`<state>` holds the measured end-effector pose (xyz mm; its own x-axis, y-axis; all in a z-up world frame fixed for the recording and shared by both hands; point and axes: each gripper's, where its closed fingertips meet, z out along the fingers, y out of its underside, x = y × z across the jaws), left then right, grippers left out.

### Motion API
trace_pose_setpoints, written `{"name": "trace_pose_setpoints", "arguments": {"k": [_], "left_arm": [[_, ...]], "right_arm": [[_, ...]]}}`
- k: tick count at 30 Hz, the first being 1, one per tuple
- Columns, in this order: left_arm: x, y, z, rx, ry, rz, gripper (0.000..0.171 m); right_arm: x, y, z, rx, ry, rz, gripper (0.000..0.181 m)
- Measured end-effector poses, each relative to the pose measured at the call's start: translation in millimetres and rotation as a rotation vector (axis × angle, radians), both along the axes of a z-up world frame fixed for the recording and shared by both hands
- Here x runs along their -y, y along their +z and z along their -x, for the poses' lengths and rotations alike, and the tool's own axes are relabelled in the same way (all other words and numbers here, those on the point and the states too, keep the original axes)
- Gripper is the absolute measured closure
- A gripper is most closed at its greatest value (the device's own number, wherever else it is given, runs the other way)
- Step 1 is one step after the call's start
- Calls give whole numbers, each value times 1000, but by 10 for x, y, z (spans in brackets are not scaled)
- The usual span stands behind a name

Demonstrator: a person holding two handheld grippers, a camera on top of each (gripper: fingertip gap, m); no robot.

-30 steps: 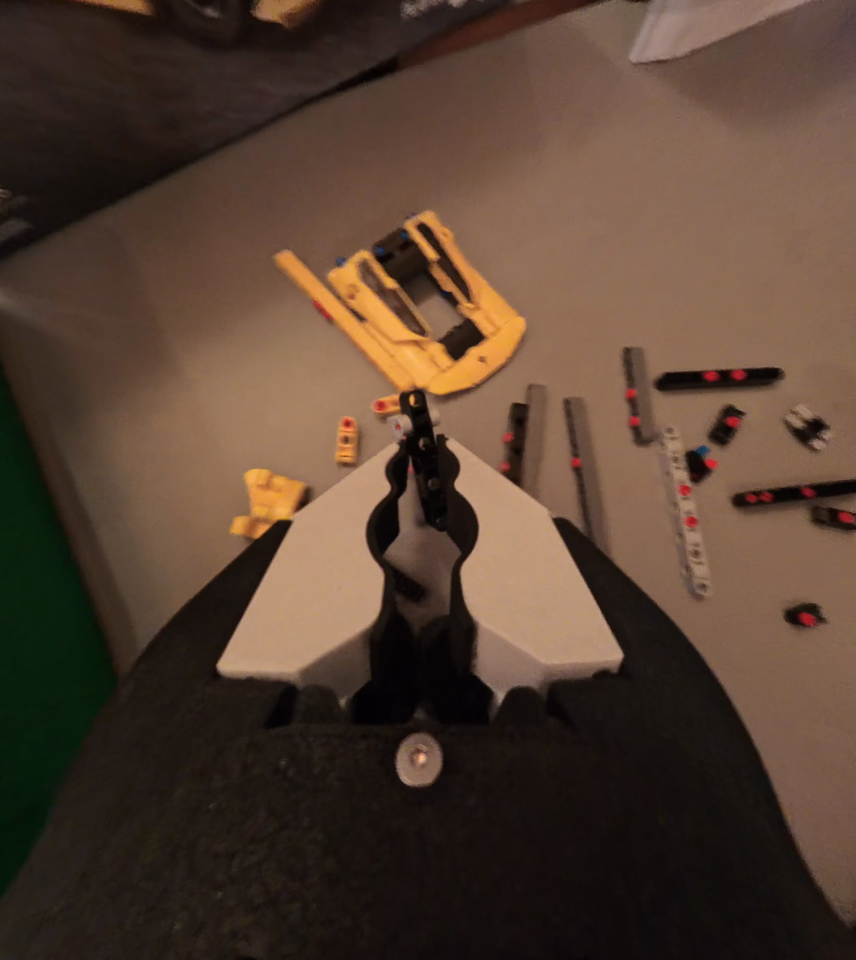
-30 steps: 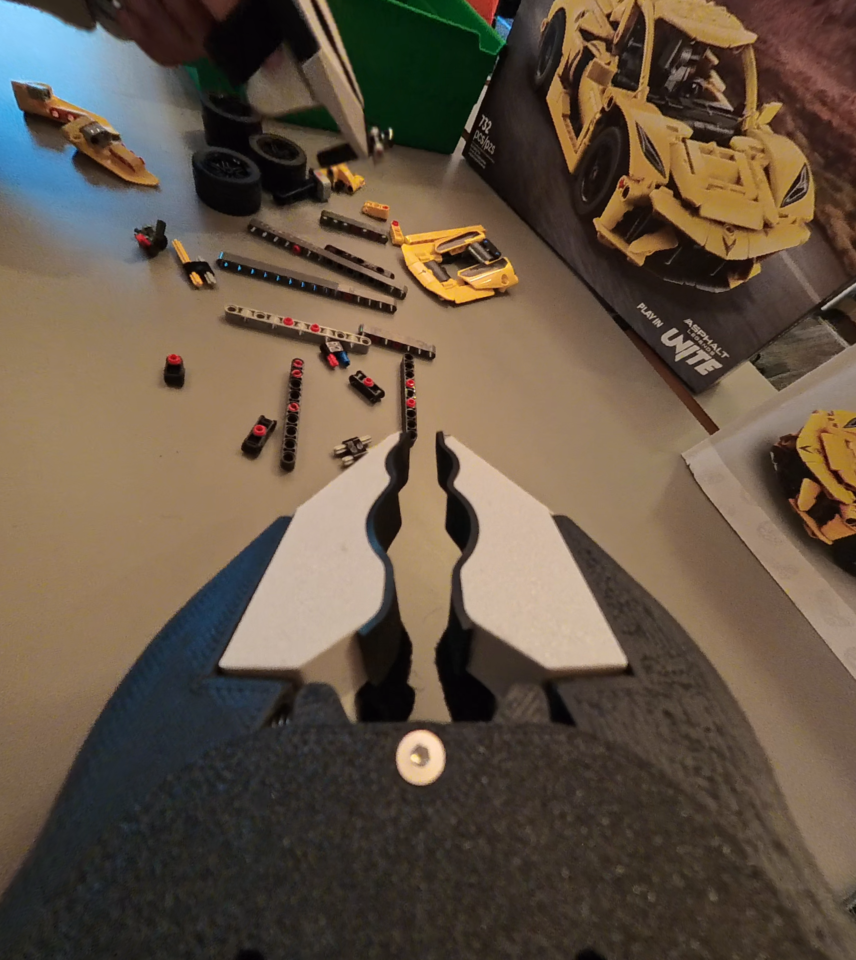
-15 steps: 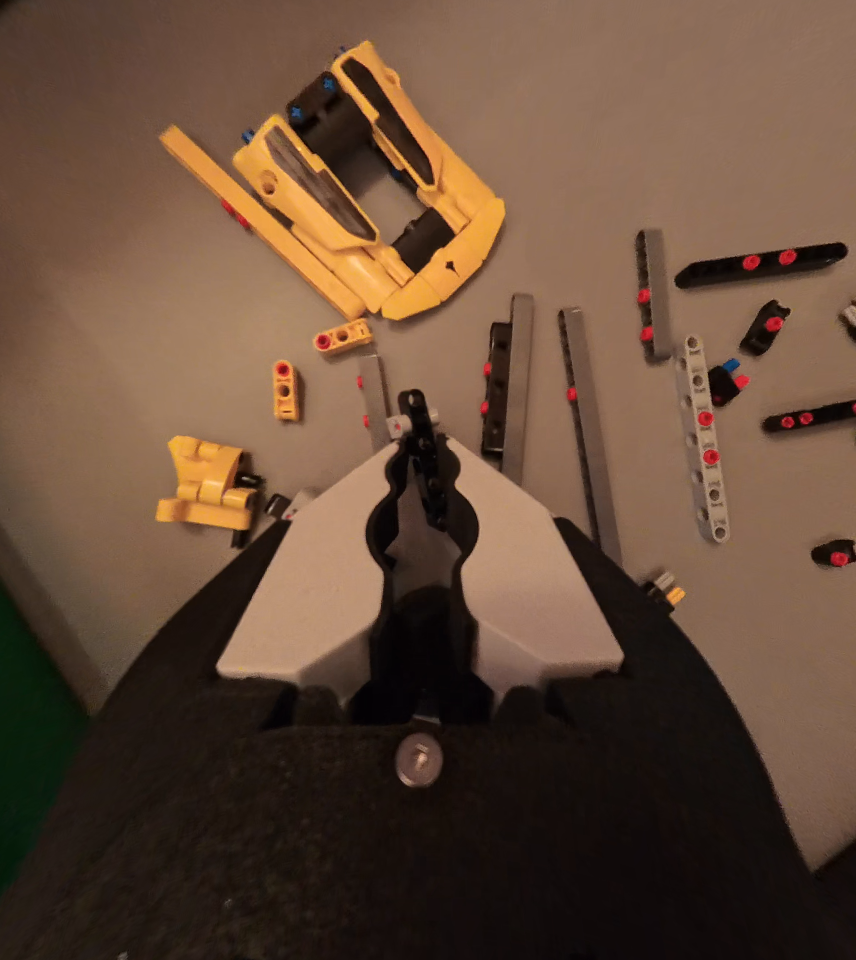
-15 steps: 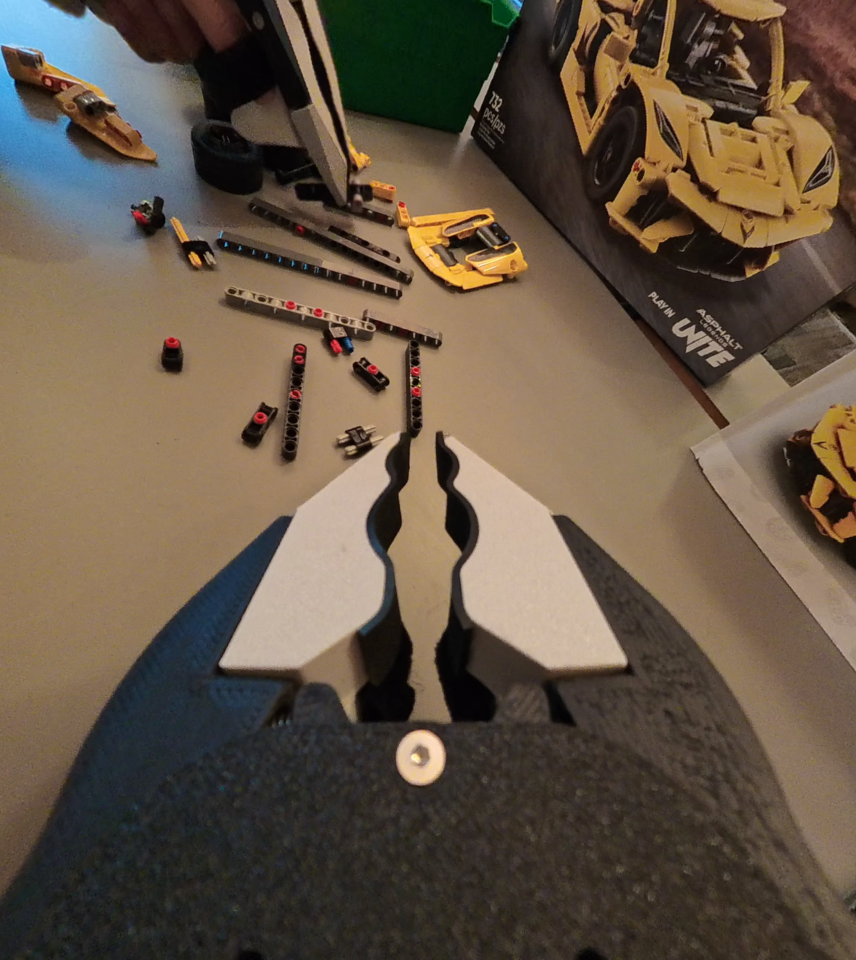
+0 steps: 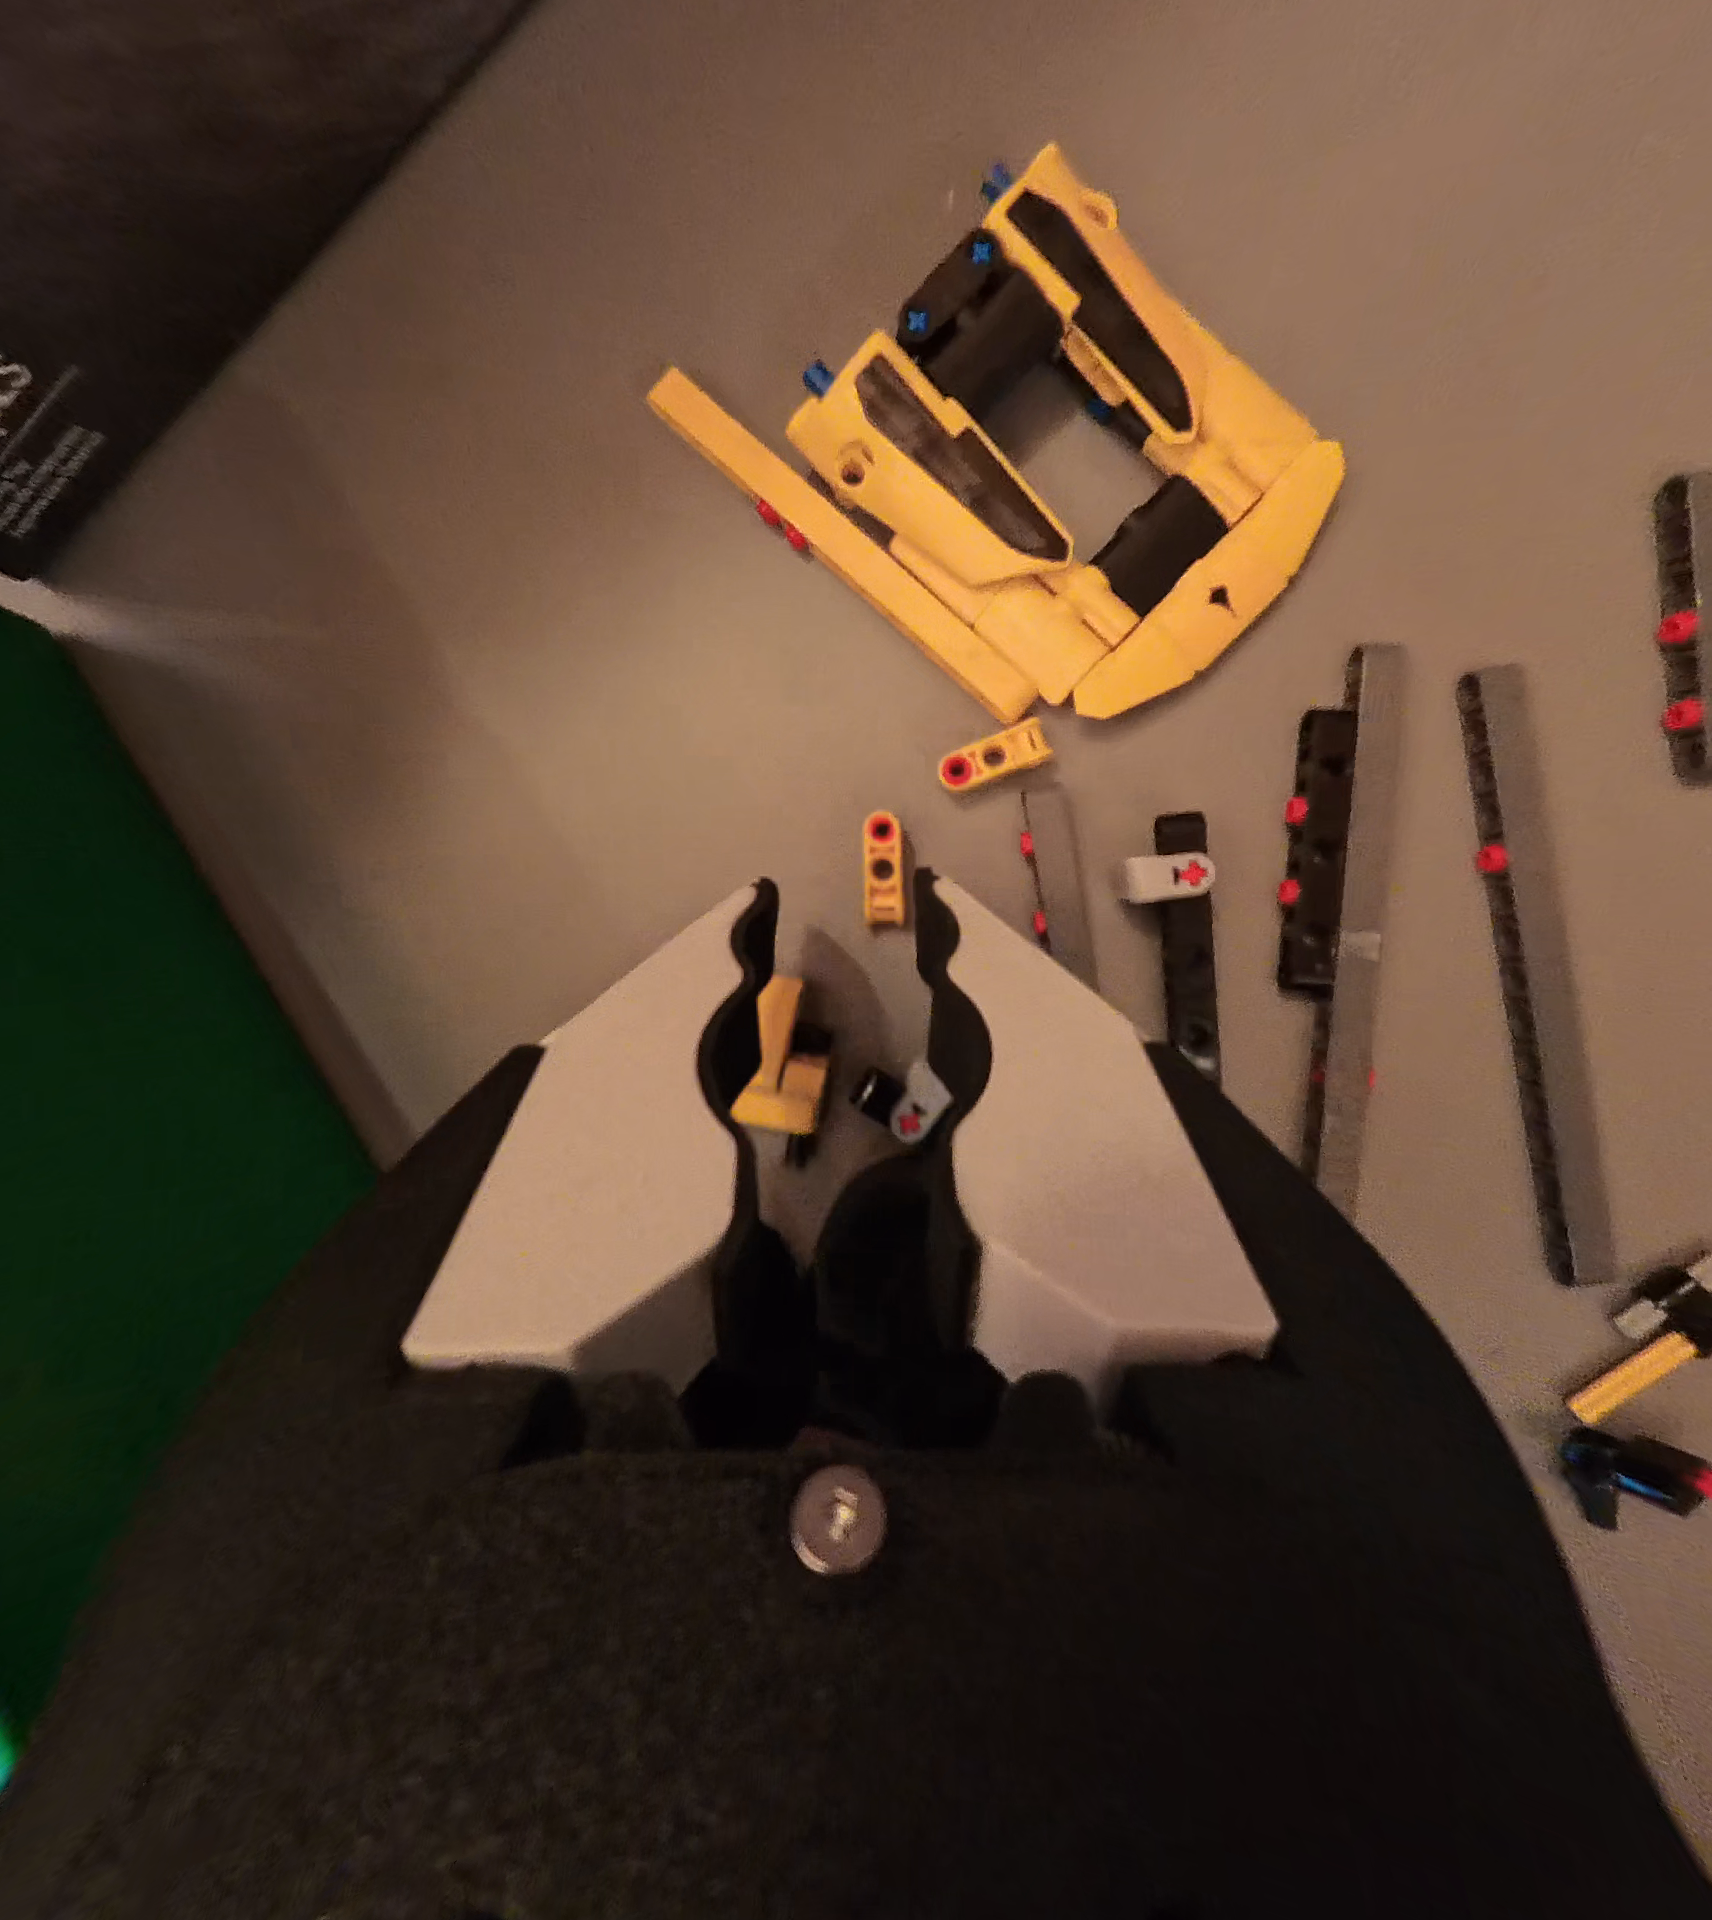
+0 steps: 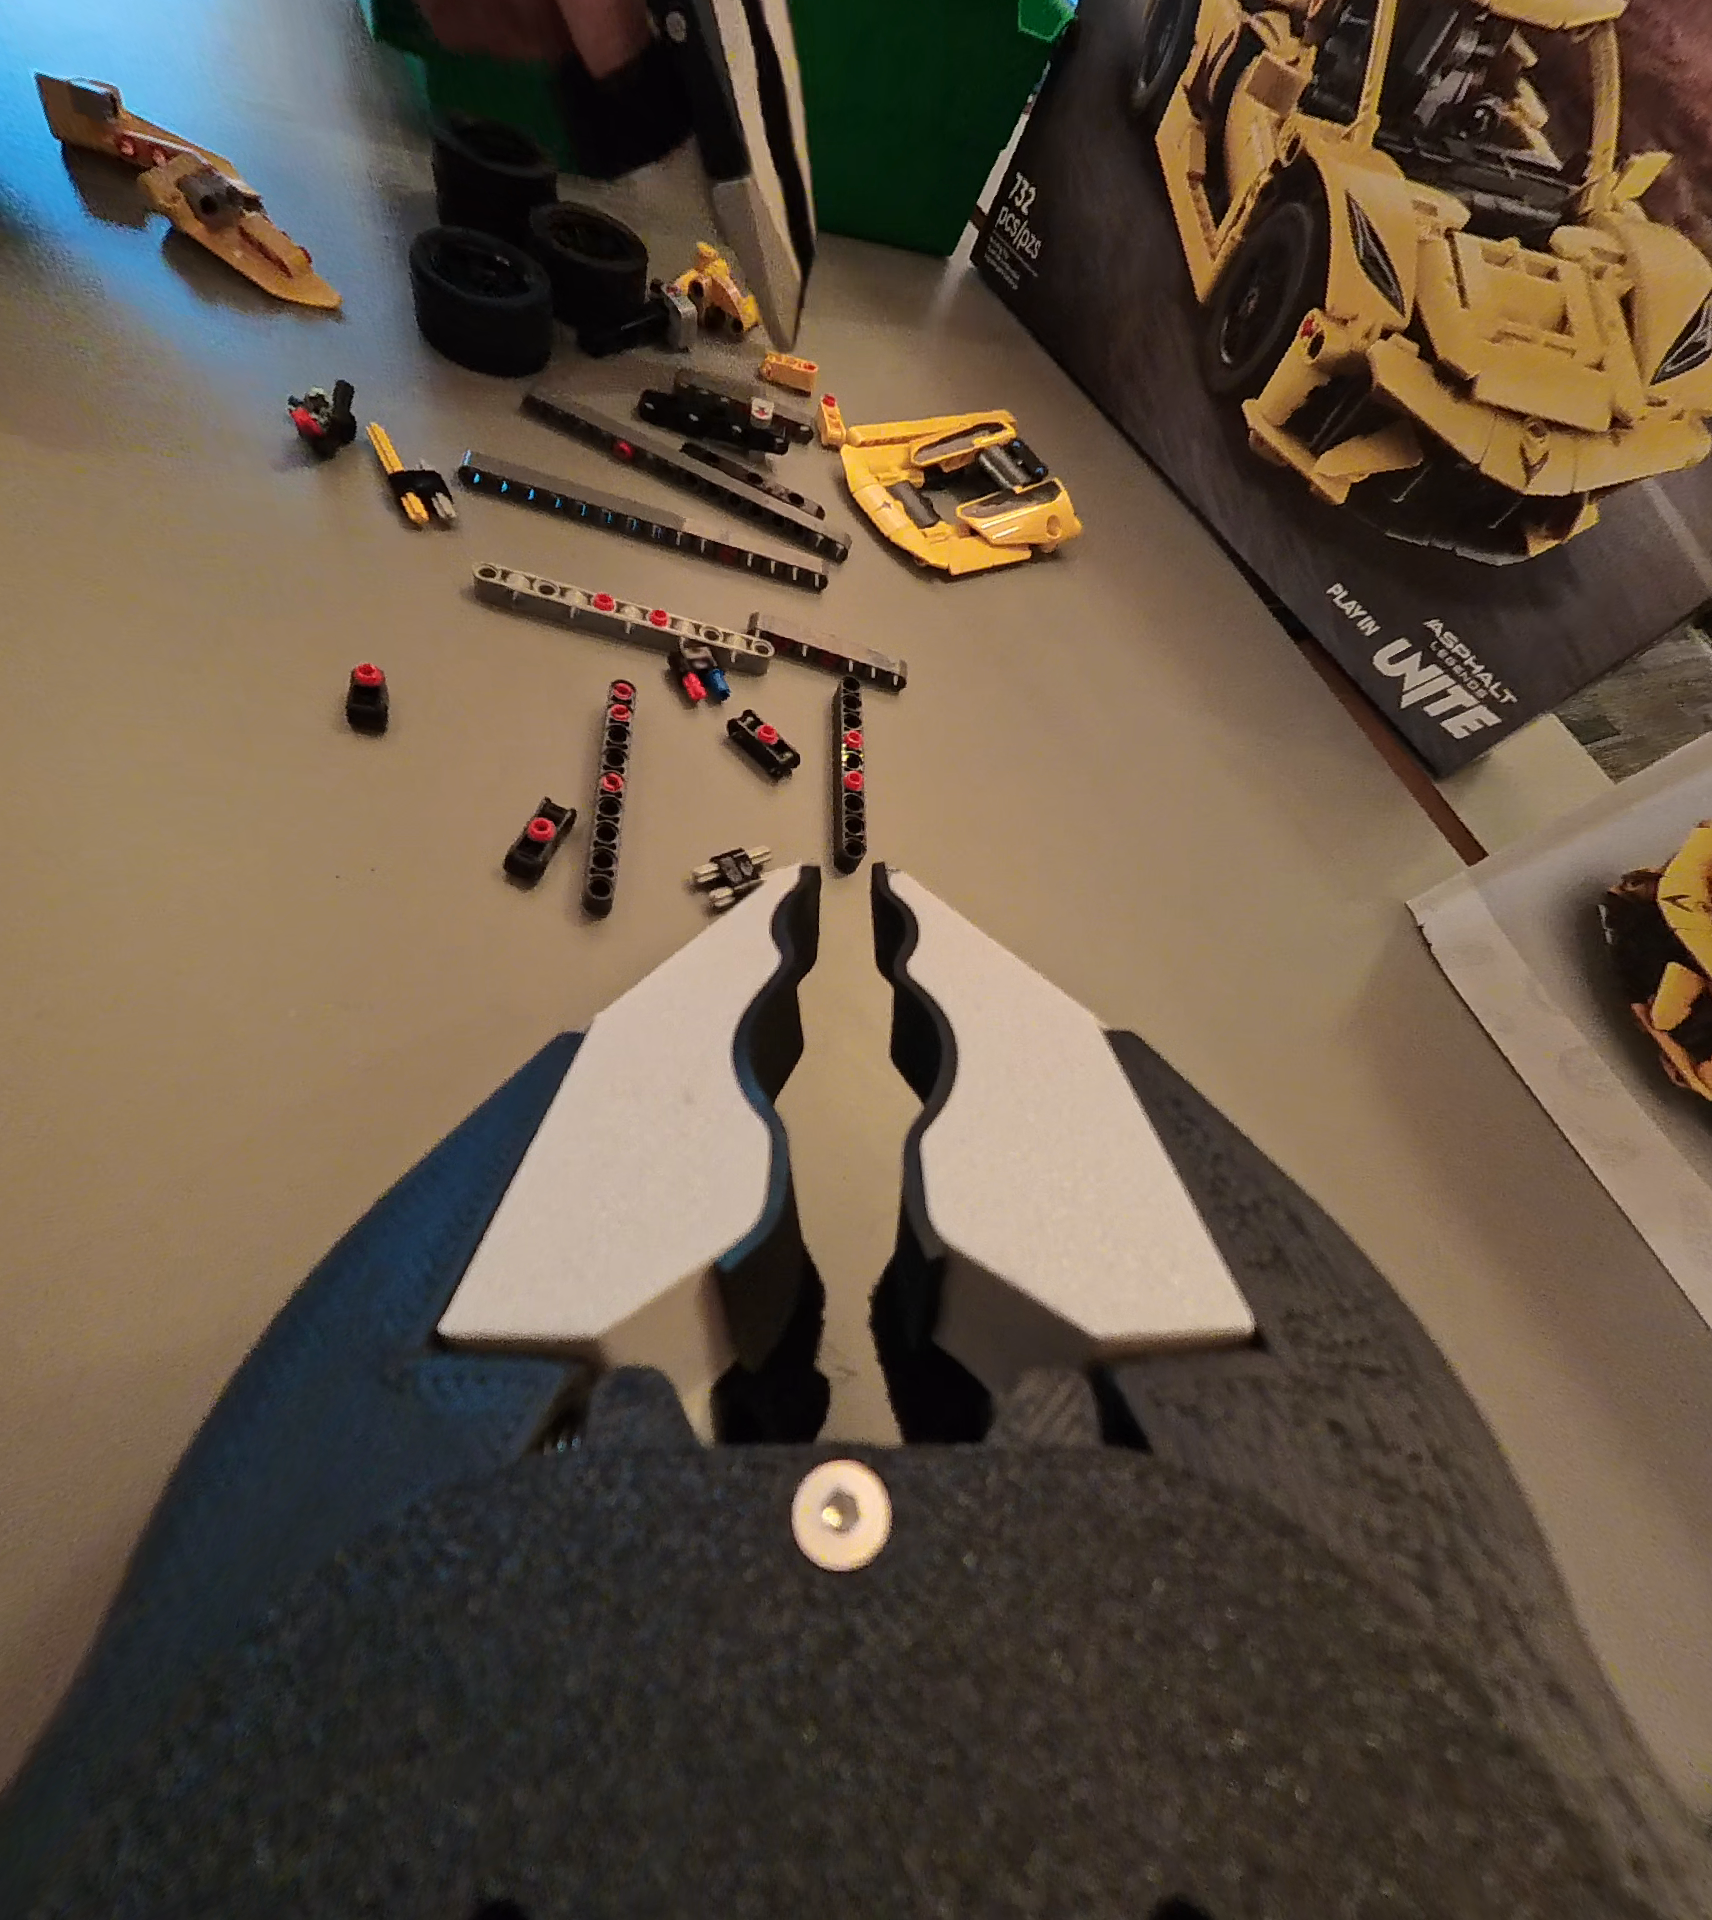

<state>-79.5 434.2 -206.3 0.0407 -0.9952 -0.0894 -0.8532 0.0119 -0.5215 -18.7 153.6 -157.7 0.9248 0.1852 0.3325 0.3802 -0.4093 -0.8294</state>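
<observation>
overhead, left claw (image 5: 836, 899) spread above yellow piece (image 5: 779, 1070); right claw (image 6: 844, 883) parted, empty

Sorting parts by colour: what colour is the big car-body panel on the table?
Yellow with black inserts, clearest in the left wrist view.

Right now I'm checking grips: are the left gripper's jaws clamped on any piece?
No: the left gripper has its jaws apart and nothing between the tips, while a black beam with a grey connector lies on the table beside it.

Both grippers look alike — pale grey wedge fingers (image 6: 660, 1132) lined with wavy black pads (image 5: 945, 1023). Each textured black body (image 6: 831, 1683) carries one silver screw (image 6: 839, 1514).
</observation>
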Motion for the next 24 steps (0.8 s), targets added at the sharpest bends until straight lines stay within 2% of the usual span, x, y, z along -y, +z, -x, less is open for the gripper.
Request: {"name": "trace_pose_setpoints", "arguments": {"k": [2, 4, 8, 13, 15, 18, 20, 21, 24], "left_arm": [[42, -94, -43, -30, -20, 72, 146], [85, -143, -56, -53, -39, 84, 164], [401, -82, -64, -35, -124, 132, 164], [649, -65, 52, -79, -180, 170, 161], [507, 9, 108, -84, -137, 110, 150], [-95, 340, 251, -20, 70, -103, 147], [-236, 500, 314, 24, 129, -129, 146], [-225, 495, 328, 20, 133, -106, 147], [-216, 261, 381, -85, 148, -59, 143]], "right_arm": [[2, -1, -14, 5, -4, 0, 172], [4, 2, -27, -3, -7, -1, 172], [6, -7, -34, -8, -7, 3, 172], [2, -25, 10, 2, 9, 11, 172], [2, -33, 18, 6, 11, 14, 172], [7, -36, 3, 10, 7, 16, 172], [8, -20, 0, 7, 6, 12, 172], [6, -12, 7, 3, 9, 9, 172], [1, -29, 44, 0, 21, 15, 172]]}}
